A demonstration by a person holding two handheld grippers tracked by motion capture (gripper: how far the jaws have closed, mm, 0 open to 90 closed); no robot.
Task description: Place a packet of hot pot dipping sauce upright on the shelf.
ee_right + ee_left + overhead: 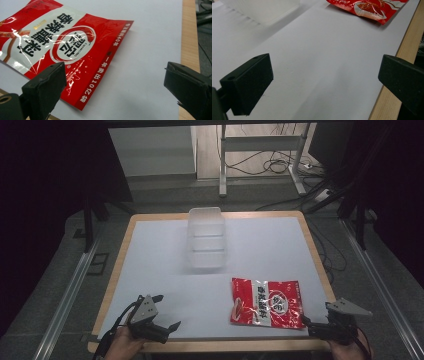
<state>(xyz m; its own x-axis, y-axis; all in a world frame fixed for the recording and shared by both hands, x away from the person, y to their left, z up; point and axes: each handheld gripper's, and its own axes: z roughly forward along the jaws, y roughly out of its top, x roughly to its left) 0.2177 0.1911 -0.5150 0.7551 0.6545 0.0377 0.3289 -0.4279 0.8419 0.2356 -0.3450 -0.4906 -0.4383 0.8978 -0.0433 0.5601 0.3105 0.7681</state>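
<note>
A red and white snack packet (pixel 267 302) lies flat on the white table top (pixel 160 265), near the front right. My right gripper (pixel 316 313) is open just right of the packet, low over the table. In the right gripper view the packet (pixel 62 42) lies ahead, and the open right gripper (pixel 115 72) has one jaw over the packet's near corner and nothing between the jaws. My left gripper (pixel 167 311) stands open at the front left, holding nothing. Its own view shows the left gripper (pixel 324 67) over bare table, with the packet (pixel 367 6) farther off.
A clear plastic container (pixel 205 237) stands at the back middle of the table; its side (pixel 262 10) also appears in the left gripper view. A wooden rim (pixel 190 37) borders the white surface. Cables and a metal frame (pixel 260 150) lie on the floor beyond.
</note>
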